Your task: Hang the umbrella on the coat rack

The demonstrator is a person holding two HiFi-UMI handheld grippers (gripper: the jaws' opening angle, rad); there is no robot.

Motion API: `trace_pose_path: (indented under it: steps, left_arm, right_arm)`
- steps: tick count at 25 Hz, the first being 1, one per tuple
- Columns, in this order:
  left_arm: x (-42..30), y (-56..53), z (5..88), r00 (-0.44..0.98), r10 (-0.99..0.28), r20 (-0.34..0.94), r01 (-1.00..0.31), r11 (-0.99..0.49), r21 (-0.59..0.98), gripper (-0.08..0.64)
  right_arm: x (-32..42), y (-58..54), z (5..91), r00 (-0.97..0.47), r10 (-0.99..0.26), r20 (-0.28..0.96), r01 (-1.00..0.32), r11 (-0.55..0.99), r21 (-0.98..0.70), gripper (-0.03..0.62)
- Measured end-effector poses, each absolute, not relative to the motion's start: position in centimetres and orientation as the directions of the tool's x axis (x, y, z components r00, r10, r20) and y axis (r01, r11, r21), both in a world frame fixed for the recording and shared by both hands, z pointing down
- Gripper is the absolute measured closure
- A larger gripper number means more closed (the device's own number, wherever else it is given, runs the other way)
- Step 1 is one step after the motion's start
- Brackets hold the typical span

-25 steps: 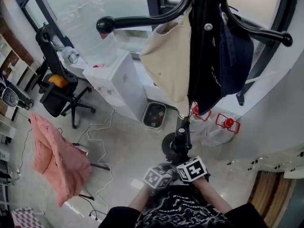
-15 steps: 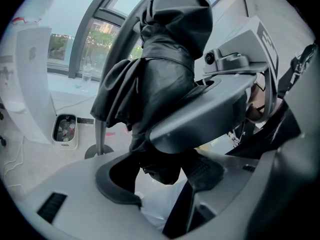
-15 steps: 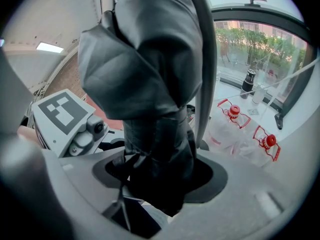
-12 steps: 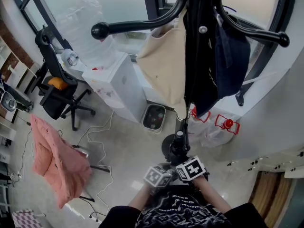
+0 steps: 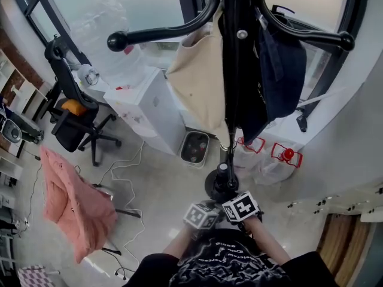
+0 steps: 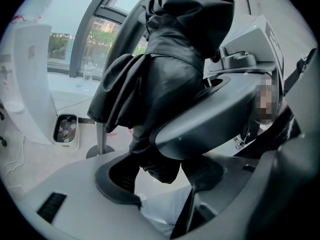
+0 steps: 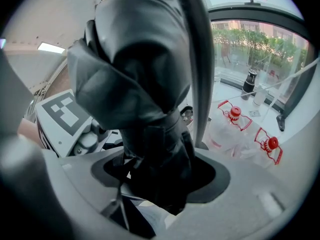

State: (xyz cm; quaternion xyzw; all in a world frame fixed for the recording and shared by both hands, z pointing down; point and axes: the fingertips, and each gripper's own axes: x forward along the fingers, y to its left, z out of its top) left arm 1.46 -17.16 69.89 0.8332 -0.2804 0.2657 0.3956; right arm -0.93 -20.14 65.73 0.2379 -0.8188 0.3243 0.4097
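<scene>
Setting: seen steeply from above, a black coat rack (image 5: 161, 33) stands on a pale floor beside a large window.
Umbrella: a folded black umbrella (image 5: 239, 82) hangs straight down along the rack's pole, its lower end close above the round base (image 5: 209, 184).
Also on the rack: a beige tote bag (image 5: 200, 82) hangs left of the umbrella, and a dark navy item (image 5: 281, 70) hangs to its right.
Left gripper: the left gripper (image 6: 160, 176) has its jaws apart, with the umbrella's lower end between them.
Right gripper: the right gripper (image 7: 162, 179) has its jaws set wide; they have just been opening, and the umbrella's wrapped bundle sits between them.
Grippers together: they sit side by side, low on the umbrella.
Around: a white cabinet (image 5: 149, 106), a small bin (image 5: 194, 147), an office chair (image 5: 72, 112), a pink garment (image 5: 75, 205), and red-capped bottles (image 5: 281, 157).
</scene>
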Motion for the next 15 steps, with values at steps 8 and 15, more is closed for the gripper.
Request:
trace_pose_path:
  steps: [8,15]
  left_arm:
    - [1.6,-17.0,71.3,0.703,-0.21,0.679,-0.673,-0.503,0.542,0.301]
    - [0.8,-18.0,70.5,0.703,-0.243,0.669,-0.689,-0.465,0.556,0.299]
  right_arm:
    - [-0.4,-20.7,66.7,-0.547,-0.123,0.828,-0.671,0.655,-0.346,0.259]
    - [-0.1,-22.0,66.7,-0.566,-0.17,0.806,-0.699,0.617,-0.361,0.259]
